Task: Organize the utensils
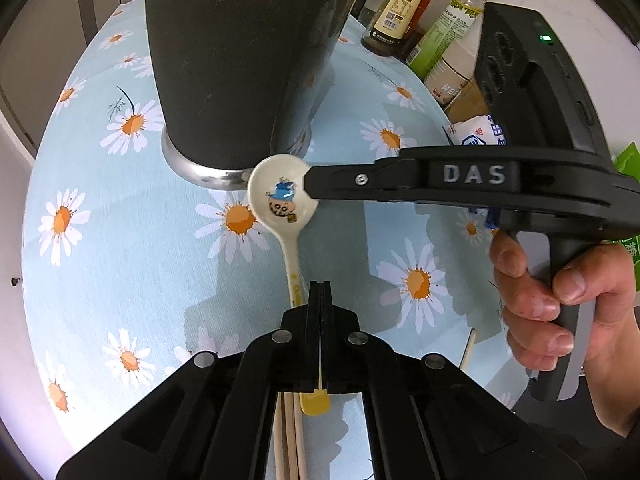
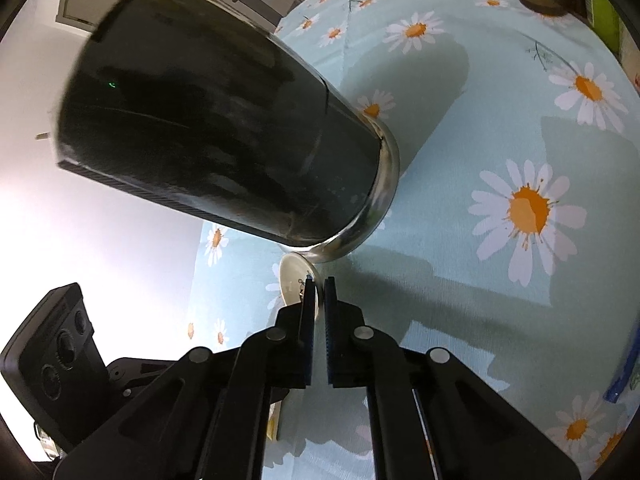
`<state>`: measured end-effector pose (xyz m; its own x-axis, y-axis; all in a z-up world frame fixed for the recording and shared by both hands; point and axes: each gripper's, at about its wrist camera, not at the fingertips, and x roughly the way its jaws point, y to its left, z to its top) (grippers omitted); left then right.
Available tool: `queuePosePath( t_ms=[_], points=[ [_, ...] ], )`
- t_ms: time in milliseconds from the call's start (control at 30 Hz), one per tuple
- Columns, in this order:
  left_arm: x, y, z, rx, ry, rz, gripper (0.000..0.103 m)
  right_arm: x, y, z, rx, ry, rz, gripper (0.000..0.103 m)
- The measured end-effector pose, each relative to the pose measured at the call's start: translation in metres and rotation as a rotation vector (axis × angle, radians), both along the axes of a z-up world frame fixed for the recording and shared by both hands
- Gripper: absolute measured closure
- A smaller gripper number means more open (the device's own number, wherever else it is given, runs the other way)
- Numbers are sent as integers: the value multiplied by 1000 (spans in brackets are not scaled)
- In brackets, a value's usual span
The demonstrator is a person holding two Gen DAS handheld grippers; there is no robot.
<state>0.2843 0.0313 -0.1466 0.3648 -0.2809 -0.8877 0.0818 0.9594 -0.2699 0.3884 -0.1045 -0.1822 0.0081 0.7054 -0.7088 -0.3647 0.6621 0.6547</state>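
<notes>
A white ceramic spoon (image 1: 280,196) with a cartoon print is held above the daisy tablecloth. My left gripper (image 1: 320,292) is shut on its yellow-tipped handle. My right gripper (image 1: 310,186) reaches in from the right and pinches the rim of the spoon's bowl; in the right wrist view the gripper (image 2: 319,280) has the spoon's rim (image 2: 294,280) between its fingers. A tall black utensil holder (image 1: 240,52) with a steel base stands just behind the spoon, and it also shows in the right wrist view (image 2: 208,132).
Wooden chopsticks (image 1: 290,436) lie under my left gripper. Sauce bottles (image 1: 404,8) and food packets (image 1: 476,132) crowd the table's back right. The round table (image 1: 100,220) has a blue daisy cloth. A person's hand (image 1: 552,304) holds the right gripper.
</notes>
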Motion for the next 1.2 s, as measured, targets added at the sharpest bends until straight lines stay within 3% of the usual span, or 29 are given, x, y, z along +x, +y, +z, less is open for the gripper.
queuePosePath(
  t_ms=[533,767,900,1067,1200],
  points=[
    [-8,10,10,-6,-21,31,103,-10,-18,28,-10,-85,-8,97],
    [-9,12,10,-7,-16,34,93,-15,-20,33,-22,-116,0,97],
    [-8,12,11,-13,-17,30,92,-16,-20,38,-21,-133,7,97],
    [-7,12,11,-26,-12,31,81,-17,-20,43,-26,-156,14,97],
    [-7,6,8,-36,-6,17,78,-17,-19,45,-25,-161,24,97]
  ],
)
